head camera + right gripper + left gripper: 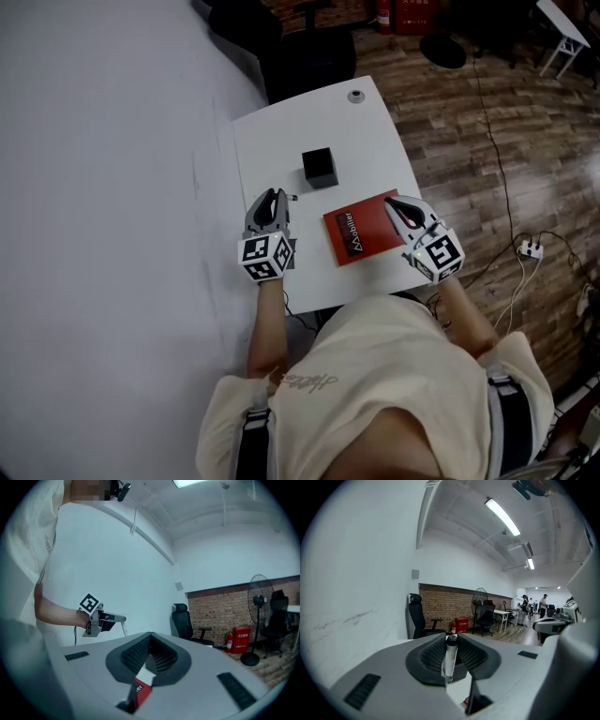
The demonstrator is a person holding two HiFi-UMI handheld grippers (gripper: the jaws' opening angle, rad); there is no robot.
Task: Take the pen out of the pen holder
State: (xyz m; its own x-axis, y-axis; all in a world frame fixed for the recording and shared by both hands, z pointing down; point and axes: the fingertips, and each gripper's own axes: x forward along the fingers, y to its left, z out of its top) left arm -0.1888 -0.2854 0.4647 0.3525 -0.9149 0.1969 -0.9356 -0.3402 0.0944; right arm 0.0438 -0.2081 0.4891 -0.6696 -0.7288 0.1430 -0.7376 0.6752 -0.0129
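Cream cloth of the person's shirt [375,375] hides the near edge of the white table [281,141]. Past it, the left gripper [275,195] is clamped on the pen [450,656], of which the head view shows only a small tip. The right gripper [390,202], pads together and empty, hovers over the red booklet [361,230], covering one corner. Farther off, the black pen holder [320,168] stands apart from the pen, and its inside is too dark to see into.

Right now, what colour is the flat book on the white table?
The flat book is red with white lettering, clearest in the head view.

Bright ceiling tube light [502,516]; edges fisheye-warped, head view prob. dimmer.
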